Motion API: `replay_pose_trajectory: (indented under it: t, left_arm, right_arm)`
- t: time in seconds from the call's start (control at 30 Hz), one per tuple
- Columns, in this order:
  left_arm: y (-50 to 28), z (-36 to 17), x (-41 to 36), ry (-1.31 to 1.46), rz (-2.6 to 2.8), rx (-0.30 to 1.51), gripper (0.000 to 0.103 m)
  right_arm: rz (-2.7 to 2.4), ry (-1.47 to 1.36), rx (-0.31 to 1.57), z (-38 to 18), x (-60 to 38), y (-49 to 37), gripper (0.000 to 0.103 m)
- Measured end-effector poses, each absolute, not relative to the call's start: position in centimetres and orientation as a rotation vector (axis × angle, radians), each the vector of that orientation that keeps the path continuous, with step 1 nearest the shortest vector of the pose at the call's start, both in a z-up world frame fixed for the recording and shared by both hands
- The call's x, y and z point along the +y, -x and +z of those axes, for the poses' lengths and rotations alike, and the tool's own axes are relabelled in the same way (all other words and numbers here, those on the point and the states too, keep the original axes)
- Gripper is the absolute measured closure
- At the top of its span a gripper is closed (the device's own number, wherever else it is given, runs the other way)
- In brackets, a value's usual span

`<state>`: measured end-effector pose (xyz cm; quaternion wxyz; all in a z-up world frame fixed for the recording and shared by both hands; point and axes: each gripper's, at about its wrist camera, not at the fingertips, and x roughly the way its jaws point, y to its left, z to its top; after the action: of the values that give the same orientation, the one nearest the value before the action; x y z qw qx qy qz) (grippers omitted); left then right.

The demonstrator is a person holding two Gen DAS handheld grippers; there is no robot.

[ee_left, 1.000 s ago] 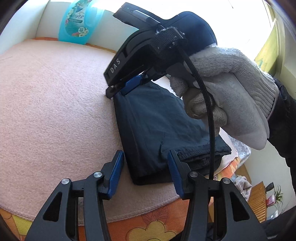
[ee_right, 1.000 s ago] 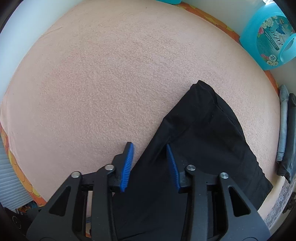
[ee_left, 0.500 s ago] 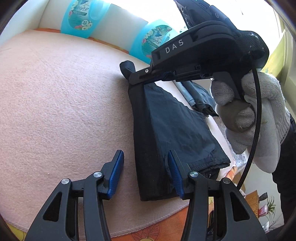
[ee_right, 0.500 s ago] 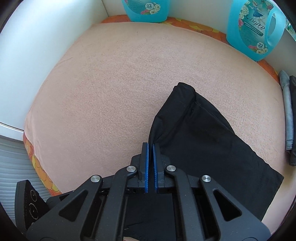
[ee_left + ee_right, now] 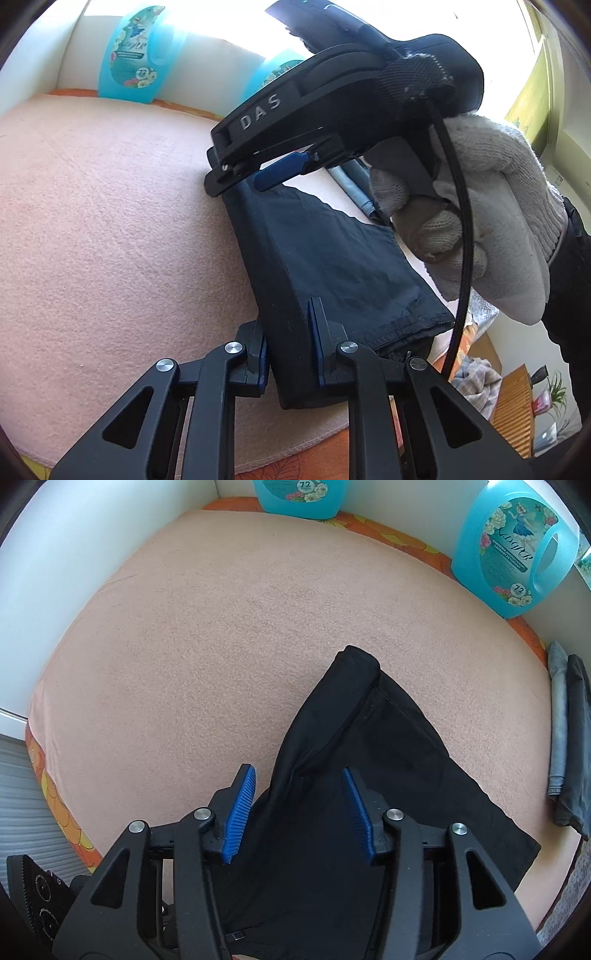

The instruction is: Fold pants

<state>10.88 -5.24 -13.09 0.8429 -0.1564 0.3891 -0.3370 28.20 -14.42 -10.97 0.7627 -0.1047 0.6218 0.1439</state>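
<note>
While 2 detergent bottles [image 5: 513, 550] stand behind, folded pants [image 5: 332, 266] lie unobstructed.

Left wrist view: I look along my left gripper [image 5: 288, 343] from the near end of the pants [image 5: 325, 266], close and low, toward the far wall.
Right wrist view: I look steeply down from above the pants' [image 5: 354, 775] other end, past my right gripper [image 5: 299, 812].
Shared: pants, pink towel [image 5: 110, 221], both detergent jugs [image 5: 517, 550].
</note>
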Motion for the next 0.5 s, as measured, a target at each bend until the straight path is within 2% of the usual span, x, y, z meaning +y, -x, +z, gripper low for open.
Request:
replay_pose_trajectory:
  t: [0.03, 0.1, 0.13, 0.23, 0.5]
  left_arm:
    - [-10.8, -13.2, -5.4, 0.327, -0.713, 0.817, 0.087]
    - [-10.9, -13.0, -5.2, 0.324, -0.717, 0.813, 0.088]
    - [-10.9, -12.9, -5.1, 0.330, -0.720, 0.811, 0.088]
    - [-10.9, -12.6, -4.6, 0.350, -0.737, 0.796, 0.090]
    - [-10.0, -10.9, -2.6, 0.350, -0.756, 0.733, 0.091]
  right_arm:
    - [0.323, 0.224, 1.358, -11.2, -14.3, -28.2, 0.068]
    - [0.327, 0.196, 1.367, -11.5, -14.4, -28.1, 0.087]
    - [0.334, 0.184, 1.356, -11.4, -14.4, -28.0, 0.092]
    - [0.353, 0.152, 1.318, -10.5, -14.6, -27.5, 0.096]
    - [0.415, 0.039, 1.234, -7.5, -13.1, -27.1, 0.097]
